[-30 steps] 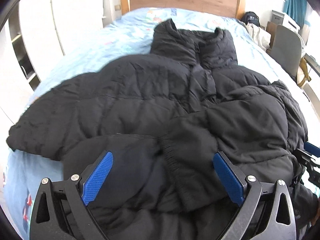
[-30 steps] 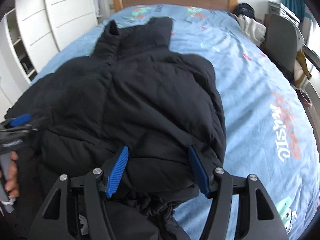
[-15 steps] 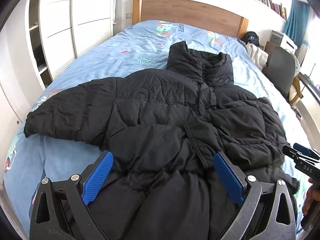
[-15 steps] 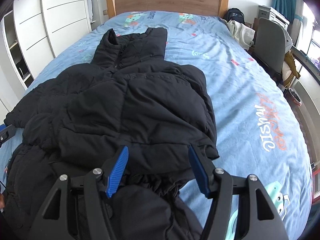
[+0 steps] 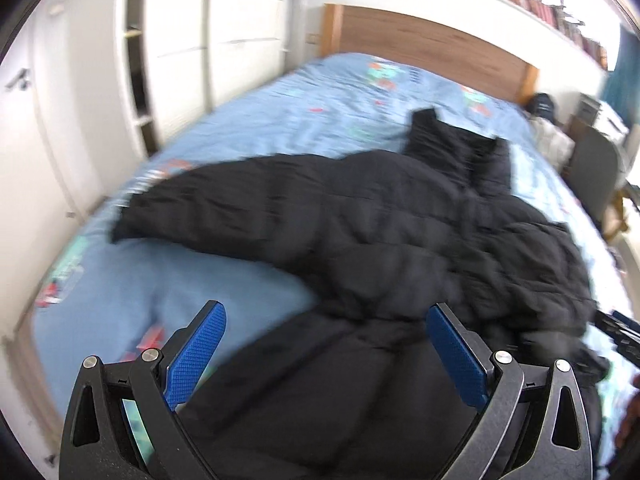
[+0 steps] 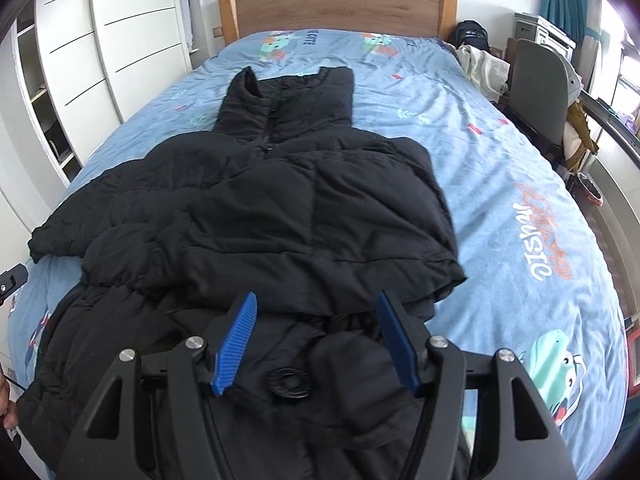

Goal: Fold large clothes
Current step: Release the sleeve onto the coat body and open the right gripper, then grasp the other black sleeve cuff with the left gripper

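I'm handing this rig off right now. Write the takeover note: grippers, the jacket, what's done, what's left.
Left gripper: open, empty, above the jacket's near hem.
Right gripper: open, empty, also over the near hem.
Jacket: black puffer, flat on the bed, collar toward the headboard.
Done: right sleeve folded in across the front.
Left: left sleeve lies spread out on the sheet; fold it in, then probably fold the hem up toward the collar.
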The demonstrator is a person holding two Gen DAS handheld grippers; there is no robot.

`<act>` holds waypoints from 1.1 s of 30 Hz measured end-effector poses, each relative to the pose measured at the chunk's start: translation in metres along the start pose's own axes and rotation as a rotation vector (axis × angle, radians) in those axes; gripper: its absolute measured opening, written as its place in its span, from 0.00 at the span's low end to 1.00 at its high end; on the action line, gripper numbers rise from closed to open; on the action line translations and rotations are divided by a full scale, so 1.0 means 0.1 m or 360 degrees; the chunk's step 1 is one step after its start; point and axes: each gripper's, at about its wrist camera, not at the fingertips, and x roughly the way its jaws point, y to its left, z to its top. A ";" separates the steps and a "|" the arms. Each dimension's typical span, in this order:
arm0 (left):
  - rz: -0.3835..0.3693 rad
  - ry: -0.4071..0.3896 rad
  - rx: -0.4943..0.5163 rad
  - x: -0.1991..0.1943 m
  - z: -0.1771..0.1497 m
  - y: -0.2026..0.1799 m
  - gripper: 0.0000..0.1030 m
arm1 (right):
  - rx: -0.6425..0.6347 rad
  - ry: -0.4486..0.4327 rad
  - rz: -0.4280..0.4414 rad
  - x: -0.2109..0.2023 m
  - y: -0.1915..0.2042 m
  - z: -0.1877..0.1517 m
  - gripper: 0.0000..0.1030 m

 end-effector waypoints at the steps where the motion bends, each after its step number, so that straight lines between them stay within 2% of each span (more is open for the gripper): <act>1: 0.0051 -0.0018 -0.0004 -0.01 0.00 0.08 0.97 | -0.0004 0.0000 0.0007 0.00 0.03 0.00 0.59; 5: 0.0251 -0.0038 -0.0037 0.08 0.05 0.46 0.97 | -0.0030 0.0010 0.0048 0.02 0.25 0.00 0.59; 15: 0.0492 0.0030 -0.0246 0.53 0.12 1.40 0.97 | -0.0096 0.0059 0.0091 0.15 0.63 -0.01 0.59; 19: 0.0506 0.0038 -0.0370 0.71 0.21 1.73 0.97 | -0.0112 0.0082 0.0089 0.21 0.71 0.00 0.59; 27: 0.0498 0.0044 -0.0495 1.06 0.41 2.06 0.97 | -0.0131 0.0125 0.0080 0.33 0.77 -0.02 0.59; 33: 0.0366 0.0102 -0.0639 1.34 0.44 2.24 0.96 | -0.0141 0.0140 0.0067 0.37 0.80 -0.01 0.59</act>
